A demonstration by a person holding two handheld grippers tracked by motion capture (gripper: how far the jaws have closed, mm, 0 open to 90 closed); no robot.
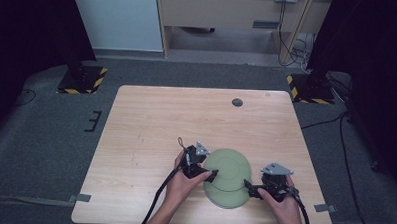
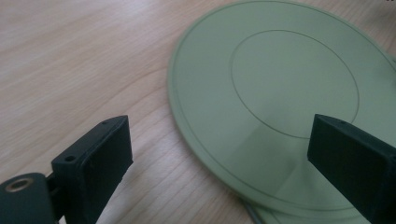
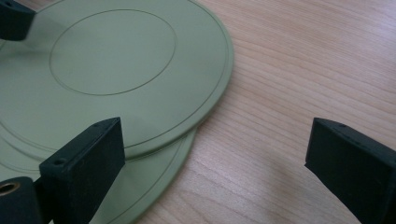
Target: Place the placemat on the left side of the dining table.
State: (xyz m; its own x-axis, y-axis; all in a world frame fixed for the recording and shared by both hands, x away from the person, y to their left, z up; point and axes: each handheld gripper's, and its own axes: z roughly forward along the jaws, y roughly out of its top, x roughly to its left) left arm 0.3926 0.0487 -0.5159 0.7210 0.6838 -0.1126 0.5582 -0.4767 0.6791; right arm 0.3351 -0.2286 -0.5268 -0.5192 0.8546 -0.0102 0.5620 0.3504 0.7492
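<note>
Both sets of fingers apart: left gripper (image 1: 210,175) straddling the top plate's (image 1: 228,168) left rim, probably nearer than right gripper (image 1: 250,189).

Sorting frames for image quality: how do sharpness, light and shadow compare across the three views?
High view: even light on the table, dark corners. Left gripper view: plates fairly sharp, near jaws soft. Right gripper view: wood grain crisp, a faint shadow beneath the top plate's edge on the lower plate.
</note>
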